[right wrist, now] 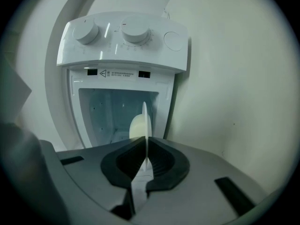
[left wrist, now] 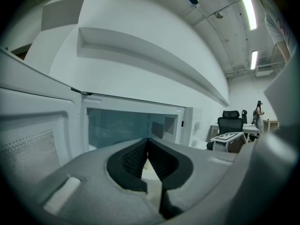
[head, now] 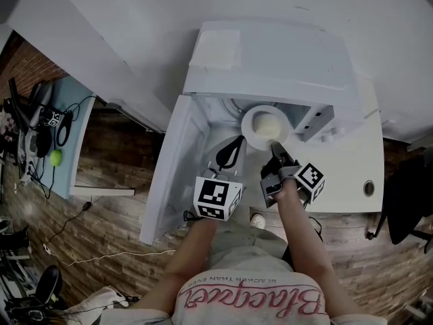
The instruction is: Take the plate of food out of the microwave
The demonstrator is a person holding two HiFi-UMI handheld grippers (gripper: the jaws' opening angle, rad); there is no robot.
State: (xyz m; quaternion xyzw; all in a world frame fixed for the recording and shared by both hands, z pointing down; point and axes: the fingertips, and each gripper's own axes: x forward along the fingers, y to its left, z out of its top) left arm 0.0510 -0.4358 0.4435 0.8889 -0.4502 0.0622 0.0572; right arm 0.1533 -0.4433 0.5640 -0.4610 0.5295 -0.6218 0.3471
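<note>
The white microwave (head: 270, 59) stands open, its door (head: 172, 175) swung out to the left. A white plate (head: 250, 124) carrying a pale round bun (head: 268, 125) sits at the mouth of the cavity. My right gripper (head: 276, 145) is shut on the plate's near rim. In the right gripper view the plate (right wrist: 144, 121) shows edge-on between the pads of my right gripper (right wrist: 146, 142), with the bun (right wrist: 137, 128) on its left face. My left gripper (head: 237, 141) hovers just left of the plate, shut and empty. Seen in its own view, my left gripper (left wrist: 148, 142) faces the cavity (left wrist: 122, 125).
Two round knobs (right wrist: 86, 31) (right wrist: 136, 31) sit on the microwave's control panel. A desk with cables and a green ball (head: 55, 157) stands far left. A black office chair (head: 409, 195) is at the right. A person (left wrist: 258, 111) stands far off in the room.
</note>
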